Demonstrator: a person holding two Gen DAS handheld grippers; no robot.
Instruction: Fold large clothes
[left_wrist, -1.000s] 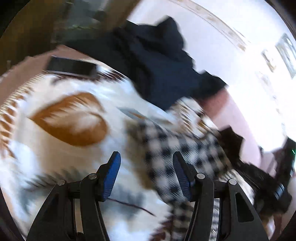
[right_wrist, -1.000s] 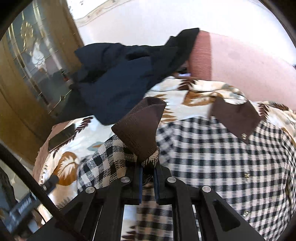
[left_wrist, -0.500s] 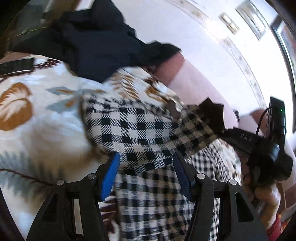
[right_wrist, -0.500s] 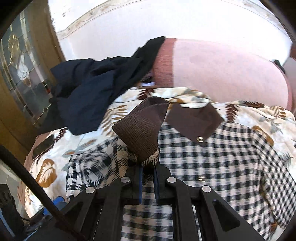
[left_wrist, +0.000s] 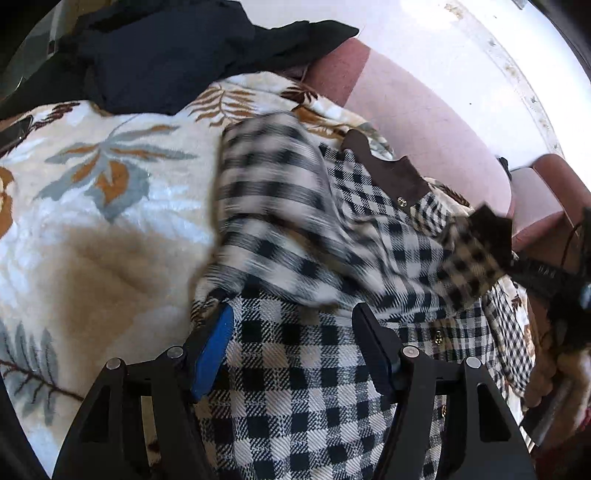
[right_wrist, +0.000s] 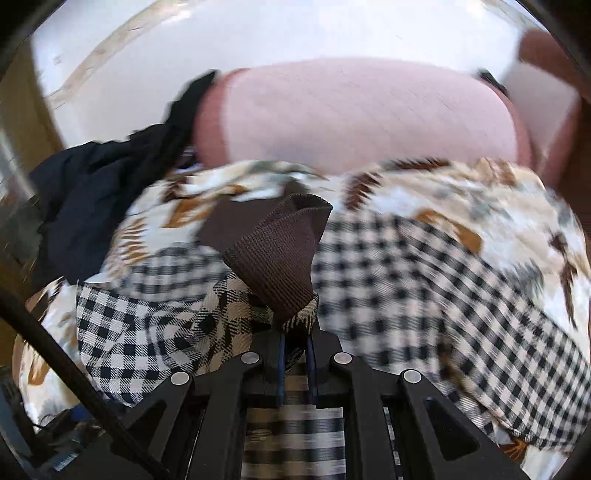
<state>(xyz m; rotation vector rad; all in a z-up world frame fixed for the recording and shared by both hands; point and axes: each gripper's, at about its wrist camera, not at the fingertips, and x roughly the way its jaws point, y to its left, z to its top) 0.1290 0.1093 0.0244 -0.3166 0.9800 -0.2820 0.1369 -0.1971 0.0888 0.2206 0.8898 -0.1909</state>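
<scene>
A black-and-white checked jacket with a brown collar lies on a leaf-print blanket. My left gripper is open, its fingers straddling the jacket's near edge. My right gripper is shut on the sleeve end with its brown ribbed cuff and holds it above the jacket body. In the left wrist view the right gripper shows at the right, drawing the sleeve across the jacket front.
A dark navy garment is heaped at the sofa's far left, also in the right wrist view. The pink sofa back rises behind the blanket. A dark phone lies at the left edge.
The right gripper has carried the sleeve cuff rightwards across the jacket. The left gripper has moved forward, its open fingers now over the jacket's near edge.
</scene>
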